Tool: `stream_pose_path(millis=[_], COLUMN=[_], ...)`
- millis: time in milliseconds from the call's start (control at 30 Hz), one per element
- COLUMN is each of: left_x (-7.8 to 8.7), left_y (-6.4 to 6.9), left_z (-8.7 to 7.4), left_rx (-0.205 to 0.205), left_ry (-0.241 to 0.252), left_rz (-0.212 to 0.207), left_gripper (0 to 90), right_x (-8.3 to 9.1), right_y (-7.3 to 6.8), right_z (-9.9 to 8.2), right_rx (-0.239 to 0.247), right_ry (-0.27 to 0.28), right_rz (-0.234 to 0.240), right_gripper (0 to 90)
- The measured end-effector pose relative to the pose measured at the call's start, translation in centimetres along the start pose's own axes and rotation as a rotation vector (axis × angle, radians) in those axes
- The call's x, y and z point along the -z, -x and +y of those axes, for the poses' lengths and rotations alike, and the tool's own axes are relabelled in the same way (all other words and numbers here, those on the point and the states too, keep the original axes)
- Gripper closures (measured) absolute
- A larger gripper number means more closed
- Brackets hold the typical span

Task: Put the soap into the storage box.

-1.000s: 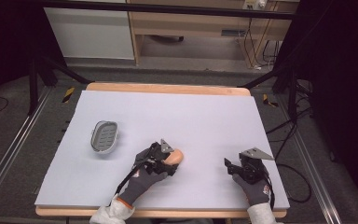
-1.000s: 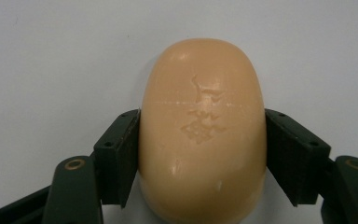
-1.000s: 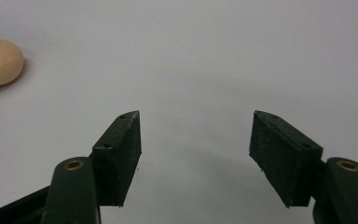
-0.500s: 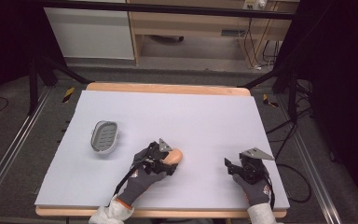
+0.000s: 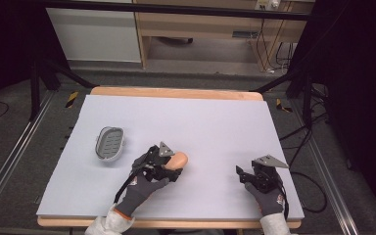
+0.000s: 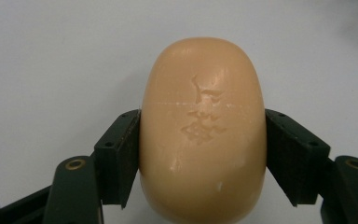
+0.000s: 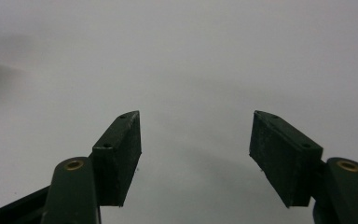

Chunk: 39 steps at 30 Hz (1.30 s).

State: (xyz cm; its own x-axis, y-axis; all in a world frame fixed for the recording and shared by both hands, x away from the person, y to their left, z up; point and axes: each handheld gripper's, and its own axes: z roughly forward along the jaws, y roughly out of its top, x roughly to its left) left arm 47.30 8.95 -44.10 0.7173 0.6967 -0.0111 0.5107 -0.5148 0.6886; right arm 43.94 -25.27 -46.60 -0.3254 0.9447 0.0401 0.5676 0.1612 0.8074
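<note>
A peach-coloured oval bar of soap (image 6: 203,130) sits between the two black jaws of my left gripper (image 6: 203,156), and both pads press its sides. From above, the soap (image 5: 178,160) pokes out of the left gripper (image 5: 169,166) near the table's front middle. A grey oval soap dish (image 5: 109,143) lies to the left of it, apart from the gripper. My right gripper (image 5: 245,175) rests at the front right, its jaws spread over bare white surface (image 7: 196,154) with nothing between them.
The white table top (image 5: 200,122) has a wooden rim and dark floor around it. Metal rails run along both sides. Shelving and cables stand beyond the far edge.
</note>
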Motion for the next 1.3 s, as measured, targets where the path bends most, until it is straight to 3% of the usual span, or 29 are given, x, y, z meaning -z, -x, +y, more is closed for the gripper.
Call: stream_pose_path(millis=[400,933,1300], left_x=[2.1,4.9,6.1], left_y=[-1.3,-3.4,-5.2], left_z=[-0.9,-2.4,-3.5], left_rx=[0.026,0.102,0.149], left_ry=[0.021,0.075,0.085], left_rz=[0.018,0.043,0.079], left_gripper=[31.7,31.7,31.6], right_x=[0.0,0.0,0.1], right_y=[0.0,-0.1,-0.3], right_z=[0.0,-0.1,-0.1], right_rx=[0.0,-0.003,0.002], right_ry=[-0.001,-0.004,-0.003], right_rz=[-0.002,0.003,0.01], right_gripper=[33.8,33.9,34.1])
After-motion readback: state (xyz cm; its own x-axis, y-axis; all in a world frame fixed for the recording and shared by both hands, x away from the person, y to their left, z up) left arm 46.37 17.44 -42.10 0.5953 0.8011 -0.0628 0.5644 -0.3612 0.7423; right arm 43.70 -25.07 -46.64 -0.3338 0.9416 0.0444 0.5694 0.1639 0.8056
